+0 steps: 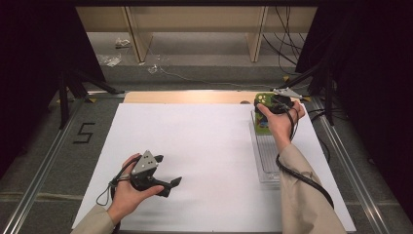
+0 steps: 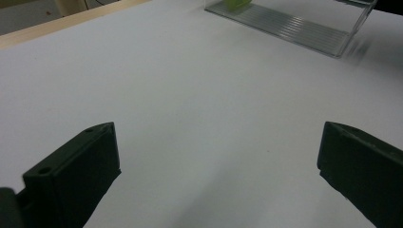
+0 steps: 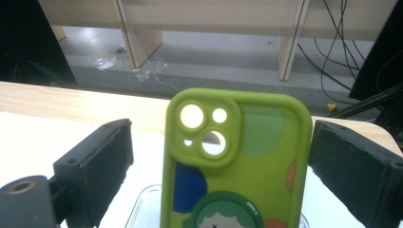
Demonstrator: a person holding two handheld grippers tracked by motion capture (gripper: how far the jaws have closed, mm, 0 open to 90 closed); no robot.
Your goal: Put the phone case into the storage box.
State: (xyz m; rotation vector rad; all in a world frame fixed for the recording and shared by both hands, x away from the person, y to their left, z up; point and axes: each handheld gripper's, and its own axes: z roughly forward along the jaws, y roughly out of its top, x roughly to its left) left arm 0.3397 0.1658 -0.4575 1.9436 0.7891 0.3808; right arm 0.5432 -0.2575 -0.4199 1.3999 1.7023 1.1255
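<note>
At the far right of the white table sheet (image 1: 195,146), the right gripper (image 1: 272,105) is hovering over the far end of a clear, ribbed plastic tray (image 1: 265,161). A bright green soft phone case (image 3: 233,161) with camera cut-outs and a cartoon print is standing upright in that tray, between the right gripper's two black jaws. The jaws are standing wide: there is a clear gap on the left side, while on the right the pad is sitting just beside the case's edge, and contact there is hard to judge. By the look of it, the case is already sitting in the tray and the grip is being let go, so what is left is mainly drawing the hand away.

The left gripper (image 1: 168,184) is resting idle near the front left of the sheet, its jaws apart and holding nothing.

The lower half of the case is cut off in the right gripper view, so how it is resting on the tray floor is not visible. In the high view the hand is covering most of the case.
</note>
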